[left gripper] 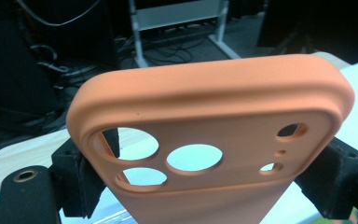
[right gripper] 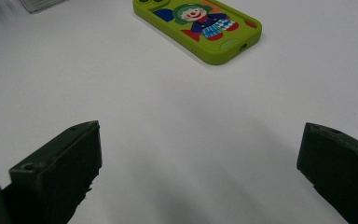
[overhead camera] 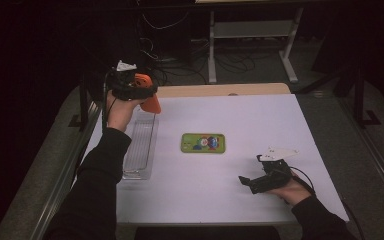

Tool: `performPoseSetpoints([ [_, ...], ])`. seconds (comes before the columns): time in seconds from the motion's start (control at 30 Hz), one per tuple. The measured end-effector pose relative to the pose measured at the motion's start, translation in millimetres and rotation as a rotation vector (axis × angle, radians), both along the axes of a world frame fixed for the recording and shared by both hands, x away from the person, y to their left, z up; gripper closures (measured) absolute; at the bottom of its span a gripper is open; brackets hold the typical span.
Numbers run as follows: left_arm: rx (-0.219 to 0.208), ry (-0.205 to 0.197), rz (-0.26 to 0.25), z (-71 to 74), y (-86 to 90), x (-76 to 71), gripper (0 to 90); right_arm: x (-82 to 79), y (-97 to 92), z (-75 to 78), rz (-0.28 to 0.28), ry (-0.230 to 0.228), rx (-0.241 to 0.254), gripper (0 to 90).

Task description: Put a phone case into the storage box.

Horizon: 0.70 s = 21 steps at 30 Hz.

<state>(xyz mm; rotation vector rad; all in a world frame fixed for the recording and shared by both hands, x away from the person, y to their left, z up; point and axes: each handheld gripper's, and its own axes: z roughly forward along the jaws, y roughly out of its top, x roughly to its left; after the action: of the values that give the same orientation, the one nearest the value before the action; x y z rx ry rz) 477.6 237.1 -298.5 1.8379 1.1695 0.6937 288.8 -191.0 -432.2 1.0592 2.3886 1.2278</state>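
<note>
Orange phone case (left gripper: 209, 140) clamped in left tongs (overhead camera: 139, 90), raised above clear tray (overhead camera: 140, 150). Right tongs (overhead camera: 246, 181) gape wide on counter (overhead camera: 260, 125), green case (overhead camera: 203, 143) ahead, apart.

Orange phone case (left gripper: 214, 135) clamped between jaws (camera cutouts visible).

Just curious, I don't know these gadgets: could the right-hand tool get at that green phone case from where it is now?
Probably yes. The right gripper is open and points at the green phone case, with bare white table between them.
</note>
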Motion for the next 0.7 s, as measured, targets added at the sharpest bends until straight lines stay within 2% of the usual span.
performPoseSetpoints([
  [0.13,0.022,0.006,0.055,-4.6,4.7,4.9,14.2,0.4,-0.2,-0.3,0.001,0.000,-0.001,0.0],
  [0.17,0.038,0.009,0.070,-6.0,6.8,6.6,14.2,0.4,0.0,-0.5,0.001,0.000,-0.002,0.0],
  [0.33,0.050,0.037,0.112,-16.7,11.0,15.4,14.1,0.2,-0.2,-0.5,0.009,-0.003,-0.007,0.0],
  [0.47,0.084,0.054,0.138,-26.8,9.3,20.5,14.0,0.0,0.1,-0.2,0.006,-0.002,-0.002,0.0],
  [0.7,0.087,0.091,0.179,-49.4,7.0,29.4,14.0,-0.3,-0.4,0.2,0.006,-0.002,0.000,0.0],
])
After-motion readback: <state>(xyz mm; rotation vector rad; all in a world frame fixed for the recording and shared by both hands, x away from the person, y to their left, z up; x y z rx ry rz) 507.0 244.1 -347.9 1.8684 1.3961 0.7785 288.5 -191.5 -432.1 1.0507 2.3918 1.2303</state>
